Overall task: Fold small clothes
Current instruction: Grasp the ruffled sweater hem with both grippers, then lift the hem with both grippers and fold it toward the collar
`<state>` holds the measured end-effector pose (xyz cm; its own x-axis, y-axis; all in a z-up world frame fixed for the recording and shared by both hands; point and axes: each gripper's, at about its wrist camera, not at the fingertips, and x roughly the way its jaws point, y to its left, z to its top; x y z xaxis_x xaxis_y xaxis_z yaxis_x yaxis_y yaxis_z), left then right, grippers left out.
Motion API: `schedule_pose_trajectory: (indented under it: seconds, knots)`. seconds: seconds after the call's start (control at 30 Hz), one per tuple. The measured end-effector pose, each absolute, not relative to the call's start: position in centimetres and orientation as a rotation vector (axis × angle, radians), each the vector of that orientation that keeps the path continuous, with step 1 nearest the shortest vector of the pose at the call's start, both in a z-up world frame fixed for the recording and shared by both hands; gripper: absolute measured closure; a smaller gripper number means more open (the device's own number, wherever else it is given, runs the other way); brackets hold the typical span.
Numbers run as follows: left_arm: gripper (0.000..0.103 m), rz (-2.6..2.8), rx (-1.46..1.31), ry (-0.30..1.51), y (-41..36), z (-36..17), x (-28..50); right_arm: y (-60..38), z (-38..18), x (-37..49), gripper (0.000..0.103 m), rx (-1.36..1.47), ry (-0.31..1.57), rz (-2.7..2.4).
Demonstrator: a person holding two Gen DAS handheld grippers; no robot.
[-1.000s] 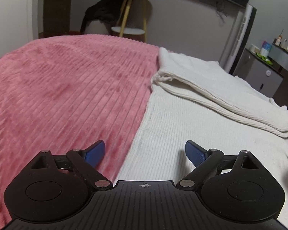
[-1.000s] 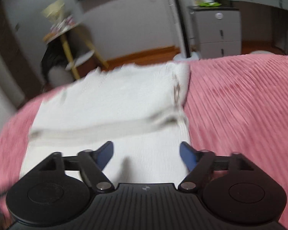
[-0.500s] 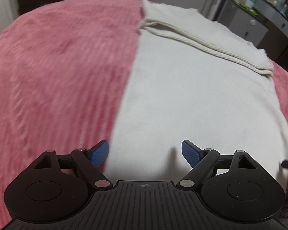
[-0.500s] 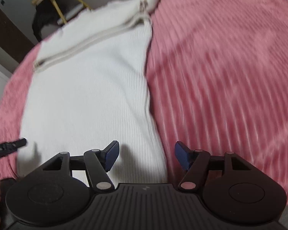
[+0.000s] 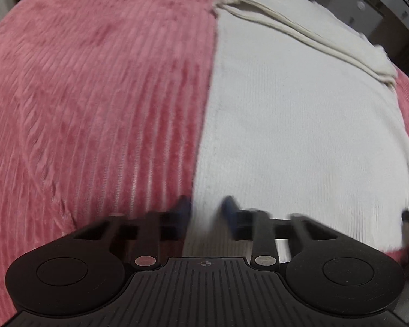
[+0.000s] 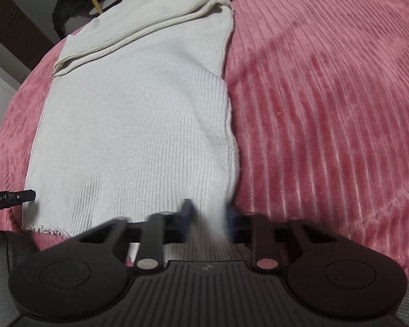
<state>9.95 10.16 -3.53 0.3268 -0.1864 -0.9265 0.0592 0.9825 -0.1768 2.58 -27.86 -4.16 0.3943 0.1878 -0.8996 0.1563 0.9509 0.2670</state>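
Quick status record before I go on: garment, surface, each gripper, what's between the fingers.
garment: white knit top, lying flat, far end already folded over
surface: pink ribbed blanket
left gripper: closing at the garment's near left corner, white knit between the fingers, blurred
right gripper: closing at the near right corner, white knit between the fingers, blurred
grip: cannot confirm that the pads are pressing yet

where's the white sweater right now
The sweater lies flat on the pink blanket; in the right wrist view it sits left of centre, its near hem under the closing right gripper.
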Motion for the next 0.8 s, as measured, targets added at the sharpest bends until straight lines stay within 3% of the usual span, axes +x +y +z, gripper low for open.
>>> schedule_pose_trajectory:
  seconds: [0.23,0.37,0.5,0.67,0.73,0.77,0.8]
  knots:
    - [0.094,-0.328,-0.203,1.254,9.8,-2.0,10.1,-28.6,-3.3,2.8,0.093,0.449,1.146,0.099]
    - [0.094,-0.42,-0.403,1.185,10.7,0.9,12.0,-30.1,-2.4,4.1,0.093,0.639,1.112,0.157]
    - [0.094,-0.365,-0.474,1.058,10.6,4.1,16.0,-31.7,-0.6,7.2,0.093,0.78,0.983,0.159]
    - [0.093,-0.212,-0.423,0.909,9.4,5.2,20.9,-32.7,1.4,12.1,0.091,0.678,0.768,0.058]
    - [0.075,-0.134,-0.406,0.853,9.1,4.6,21.9,-32.9,1.7,13.3,0.086,0.601,0.707,0.015]
    - [0.059,-0.104,-0.381,0.83,8.9,4.2,22.1,-32.9,1.6,13.8,0.072,0.563,0.693,0.001]
    - [0.049,-0.101,-0.348,0.806,8.7,4.1,21.8,-32.9,1.5,14.1,0.046,0.527,0.676,-0.008]
